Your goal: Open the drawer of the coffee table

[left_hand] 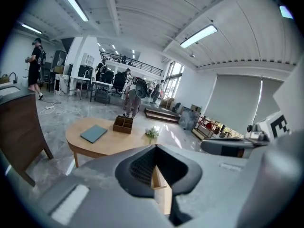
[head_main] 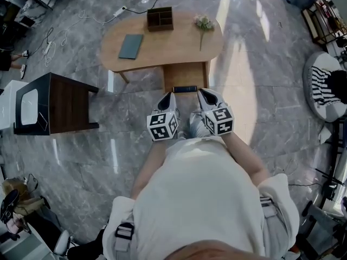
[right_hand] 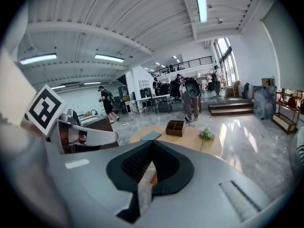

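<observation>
The oval wooden coffee table stands ahead of me, and its wooden drawer box sits under the near edge with a dark strip along the bottom. Whether the drawer is pulled out I cannot tell. My left gripper and right gripper hang side by side just short of that box, touching nothing. Both are shut and empty. In the left gripper view the left gripper shows its jaws meeting, with a slice of drawer wood behind them. The right gripper likewise has its jaws together.
On the tabletop lie a grey-blue notebook, a dark compartment box and a flower sprig. A dark brown side table stands at the left, cables trail beyond it, and a striped cushion lies right. People stand far off.
</observation>
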Motion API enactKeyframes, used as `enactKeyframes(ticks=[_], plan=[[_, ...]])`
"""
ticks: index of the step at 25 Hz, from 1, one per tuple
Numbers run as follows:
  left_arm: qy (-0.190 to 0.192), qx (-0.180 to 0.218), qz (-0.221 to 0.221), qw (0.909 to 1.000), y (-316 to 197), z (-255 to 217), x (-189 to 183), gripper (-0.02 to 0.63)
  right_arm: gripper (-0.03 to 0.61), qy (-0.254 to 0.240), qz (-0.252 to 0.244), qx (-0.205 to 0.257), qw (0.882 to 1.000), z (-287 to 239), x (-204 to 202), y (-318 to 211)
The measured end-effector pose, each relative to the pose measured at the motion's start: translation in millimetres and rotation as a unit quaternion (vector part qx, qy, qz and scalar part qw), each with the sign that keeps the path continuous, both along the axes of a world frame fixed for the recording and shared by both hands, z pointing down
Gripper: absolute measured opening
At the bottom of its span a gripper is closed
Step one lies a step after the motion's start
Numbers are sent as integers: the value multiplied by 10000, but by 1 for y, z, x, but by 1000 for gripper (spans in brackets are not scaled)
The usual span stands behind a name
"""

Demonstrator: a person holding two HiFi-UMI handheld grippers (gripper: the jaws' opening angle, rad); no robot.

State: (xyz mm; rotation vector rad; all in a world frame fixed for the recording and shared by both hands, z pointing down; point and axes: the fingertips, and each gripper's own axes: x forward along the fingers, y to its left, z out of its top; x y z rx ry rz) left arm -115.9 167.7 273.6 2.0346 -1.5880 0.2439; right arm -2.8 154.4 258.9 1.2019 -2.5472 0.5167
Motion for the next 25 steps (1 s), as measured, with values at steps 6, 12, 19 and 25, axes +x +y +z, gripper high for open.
enactKeyframes(ticks=[6, 12, 19, 25], plan=[[37, 31, -38, 10000, -5, -6, 3, 2, 2, -42, -80, 54, 9999, -7, -2, -6], [27, 18, -6, 10000, -3, -5, 2, 2, 2, -107, -93, 64, 9999, -10, -5, -7], [24, -20, 11, 10000, -1, -3, 0, 2, 0, -187, -68, 140, 9997, -16, -6, -6], [53, -22, 3, 10000, 1, -3, 0, 2, 0, -163, -18, 188, 9997, -17, -5, -6]])
